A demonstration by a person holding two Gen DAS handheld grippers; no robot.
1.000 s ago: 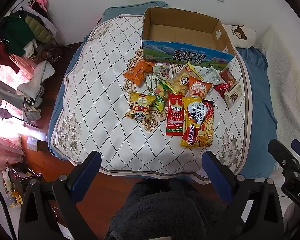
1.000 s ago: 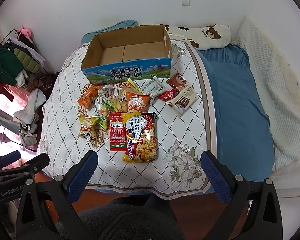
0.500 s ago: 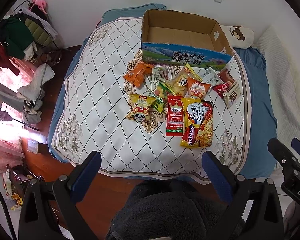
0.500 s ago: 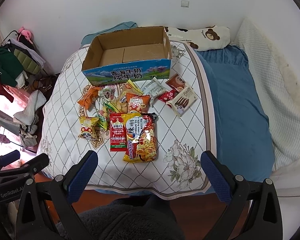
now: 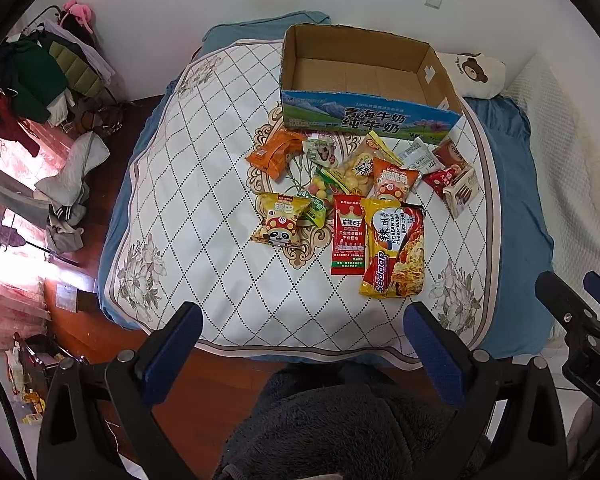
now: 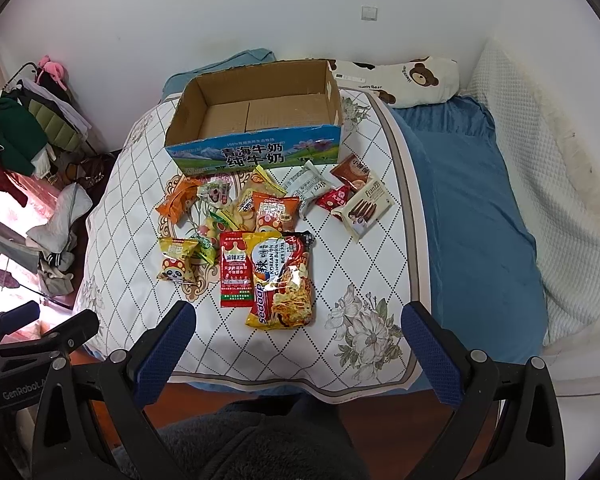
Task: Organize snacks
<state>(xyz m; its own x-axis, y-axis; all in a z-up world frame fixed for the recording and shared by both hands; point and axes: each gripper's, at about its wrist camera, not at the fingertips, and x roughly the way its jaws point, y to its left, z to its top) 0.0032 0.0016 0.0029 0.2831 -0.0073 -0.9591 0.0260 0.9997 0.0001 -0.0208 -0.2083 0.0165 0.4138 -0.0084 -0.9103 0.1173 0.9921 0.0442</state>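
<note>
The bed [image 6: 468,208] fills most of the room, with a quilted white cover [image 5: 204,184] spread over its blue sheet. At the far end of the cover sits an open cardboard box [image 6: 256,120], nothing inside it that I can see. Just in front of the box the snacks lie in a loose pile: a big yellow noodle packet [image 6: 282,280] nearest me, a red sachet [image 6: 236,272] touching its left side, a small panda bag [image 5: 278,222] further left. Both grippers hover off the near edge, left gripper [image 5: 302,350] and right gripper [image 6: 300,350], jaws wide apart, holding nothing.
</note>
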